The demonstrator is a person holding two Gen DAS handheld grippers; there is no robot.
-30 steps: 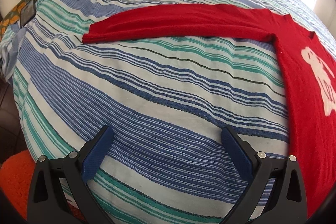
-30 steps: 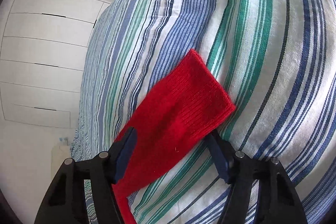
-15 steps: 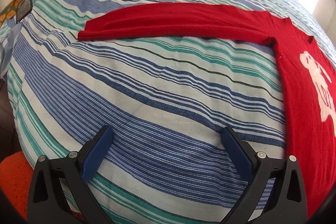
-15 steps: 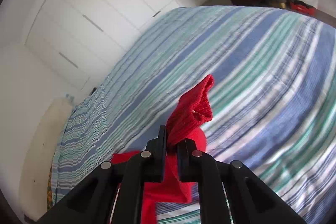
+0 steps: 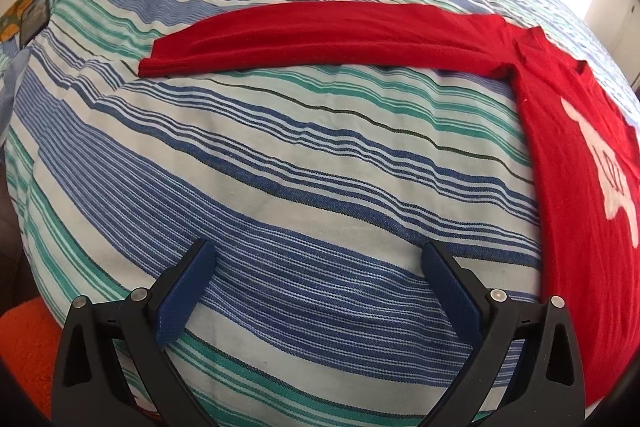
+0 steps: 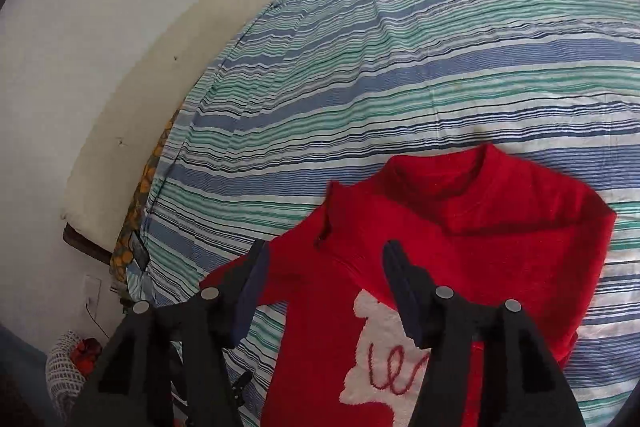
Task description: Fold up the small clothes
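Released since half a second ago, one sleeve [image 6: 532, 227] now lies folded across the one red sweater [image 6: 400, 267] on the bed [image 5: 280, 155]. Right tool [image 6: 326, 259] gapes above it; left tool [image 5: 316, 259] gapes empty, second sleeve [image 5: 320, 39] stretching at 12 o'clock.

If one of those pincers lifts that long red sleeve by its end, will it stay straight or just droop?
The sleeve would probably droop: it is soft knit lying flat on the striped bedspread. It looks light, and may drag the sweater along.
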